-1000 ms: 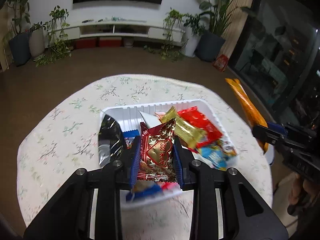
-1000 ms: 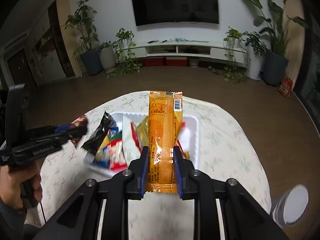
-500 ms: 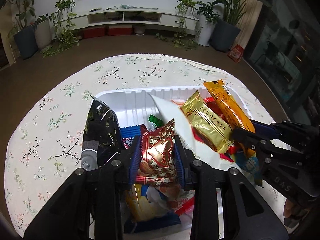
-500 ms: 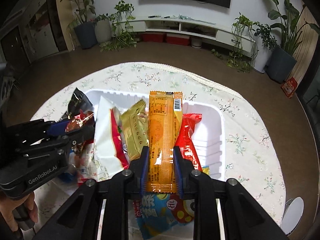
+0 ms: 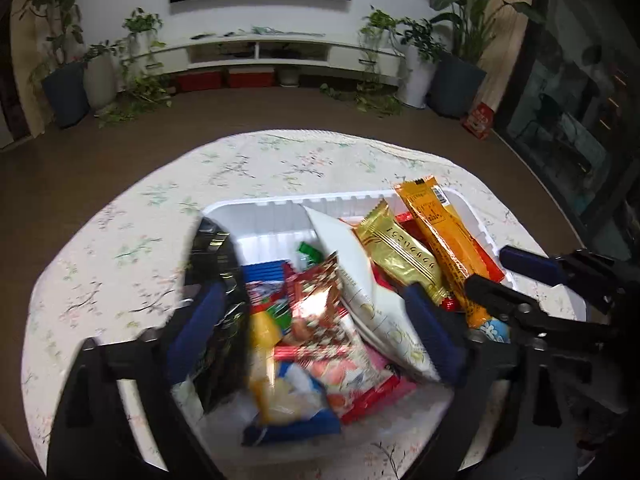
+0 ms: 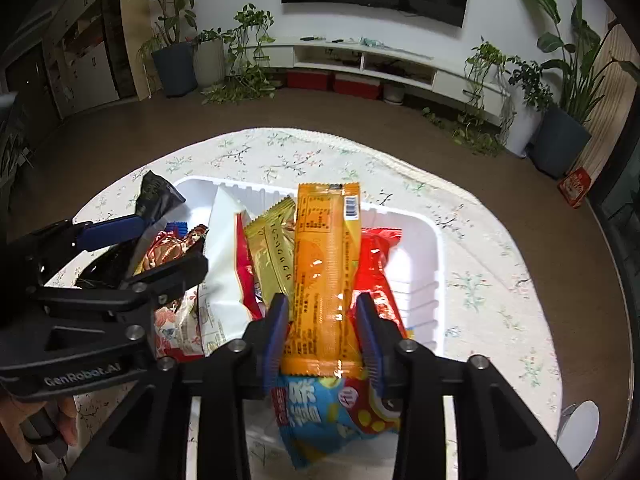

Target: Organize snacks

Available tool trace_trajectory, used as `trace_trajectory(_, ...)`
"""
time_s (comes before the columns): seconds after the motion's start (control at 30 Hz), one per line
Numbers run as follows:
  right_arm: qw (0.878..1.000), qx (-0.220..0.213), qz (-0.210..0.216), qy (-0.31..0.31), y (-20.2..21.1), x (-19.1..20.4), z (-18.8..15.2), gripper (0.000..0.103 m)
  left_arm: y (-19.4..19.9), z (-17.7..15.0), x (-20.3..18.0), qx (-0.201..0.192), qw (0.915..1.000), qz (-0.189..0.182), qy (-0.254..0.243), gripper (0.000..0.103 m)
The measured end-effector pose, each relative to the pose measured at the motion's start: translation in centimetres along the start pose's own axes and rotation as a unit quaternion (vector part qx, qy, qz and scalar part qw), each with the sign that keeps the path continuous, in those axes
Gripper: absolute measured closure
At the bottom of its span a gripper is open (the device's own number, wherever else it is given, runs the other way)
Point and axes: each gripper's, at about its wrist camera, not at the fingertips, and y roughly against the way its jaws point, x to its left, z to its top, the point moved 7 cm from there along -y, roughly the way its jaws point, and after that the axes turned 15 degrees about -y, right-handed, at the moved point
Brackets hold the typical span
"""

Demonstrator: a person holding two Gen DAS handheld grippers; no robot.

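The blue-padded fingers [image 5: 434,328] of the left gripper [image 5: 316,320] are seen spread wide apart over the white plastic tray [image 5: 276,216], with nothing clamped between them; a red-and-gold star-patterned packet [image 5: 320,304] lies loose below. The right gripper [image 6: 324,332] is seen parted as well, its pads standing just beside the long orange packet [image 6: 326,264] rather than pressed on it, and the packet rests in the tray. The tray is crowded: a gold foil bar [image 6: 274,252], a white pouch [image 6: 224,264], a red wrapper [image 6: 376,264], a black glossy bag [image 6: 154,196] and a blue bag with Chinese characters [image 6: 320,412] are packed side by side. A barcode is printed on the orange packet; "GenRobot.AI" is read on the left gripper body. The ribbed tray sits on a round desk [image 6: 480,280] covered by a floral cloth.
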Motion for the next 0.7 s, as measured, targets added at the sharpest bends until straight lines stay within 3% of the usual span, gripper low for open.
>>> trace_trajectory(0.17,0.999,-0.036,0.002,-0.021,3.8,-1.0,0.0,0.043,5.2,-1.0,0.3,-0.035,0.9991,0.021,0.011,0.001)
trace_trajectory(0.27,0.996,-0.084,0.01,-0.042,8.2,-2.0,-0.7,0.019,9.6,-2.7,-0.1,-0.064,0.9972,0.038,0.01,0.001)
trace_trajectory(0.33,0.991,-0.119,0.017,-0.057,11.4,-2.7,-2.1,0.006,12.5,-4.6,-1.6,-0.08,0.9967,0.01,0.012,0.001)
trace_trajectory(0.43,0.987,-0.138,0.025,-0.079,14.7,-3.3,-5.2,0.004,16.2,-8.6,-4.7,-0.072,0.9973,-0.01,-0.005,0.001)
trace_trajectory(0.57,0.985,-0.143,0.029,-0.093,18.0,-3.0,-10.2,0.002,21.6,-14.0,-6.4,-0.109,0.9932,-0.012,0.04,0.001)
trace_trajectory(0.7,0.982,-0.159,0.033,-0.098,21.4,-2.0,-14.9,0.002,24.6,-19.0,-7.3,-0.095,0.9914,0.004,0.089,0.001)
